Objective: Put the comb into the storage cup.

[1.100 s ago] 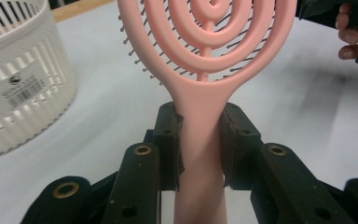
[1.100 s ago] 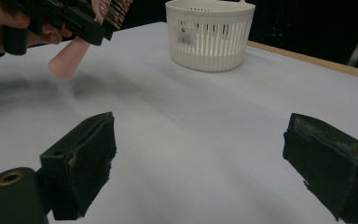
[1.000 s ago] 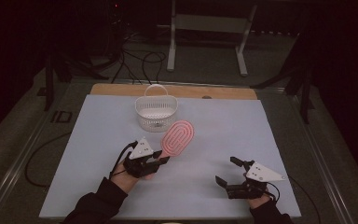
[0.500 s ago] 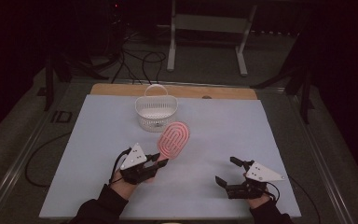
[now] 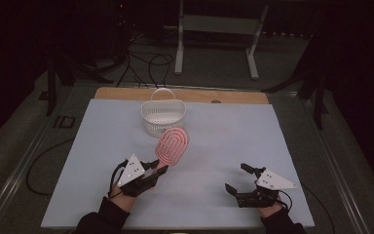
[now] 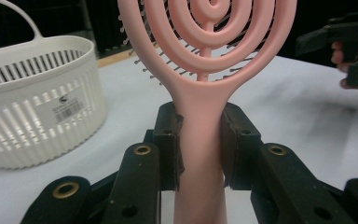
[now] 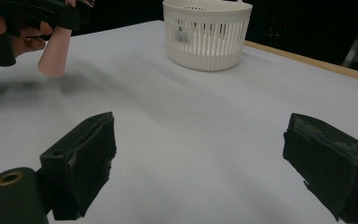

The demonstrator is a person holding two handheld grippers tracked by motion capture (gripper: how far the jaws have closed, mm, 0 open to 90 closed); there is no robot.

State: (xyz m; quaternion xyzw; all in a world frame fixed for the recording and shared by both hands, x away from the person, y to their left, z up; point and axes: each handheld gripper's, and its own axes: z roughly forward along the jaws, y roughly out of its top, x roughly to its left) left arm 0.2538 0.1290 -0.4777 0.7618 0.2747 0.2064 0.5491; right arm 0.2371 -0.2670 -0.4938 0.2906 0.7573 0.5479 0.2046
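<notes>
In the left gripper view, the two black jaws of the left gripper (image 6: 200, 140) are seen closed on the smooth handle of a pink plastic hairbrush with a looped, open-work oval head (image 6: 205, 70), one pad pressed to each side of the handle, which passes straight down between them. In the high view, the left gripper (image 5: 152, 171) is placed at about 7 o'clock on the tabletop, and the pink hairbrush (image 5: 173, 146) is held raised above the surface, its head slanted away toward 1 o'clock from the jaws. Just beyond the brush head, at about 12 o'clock from it, a white slotted plastic basket with an arched handle (image 5: 163, 117) is set upright on the pale blue tabletop (image 5: 233, 136); whether the brush head touches the basket cannot be told. The jaws of the right gripper (image 7: 200, 163) are spread wide apart with nothing held between them, bare tabletop being seen in the gap. In the high view, the right gripper (image 5: 238, 180) is found at about 5 o'clock, well apart from the left gripper and the basket.
</notes>
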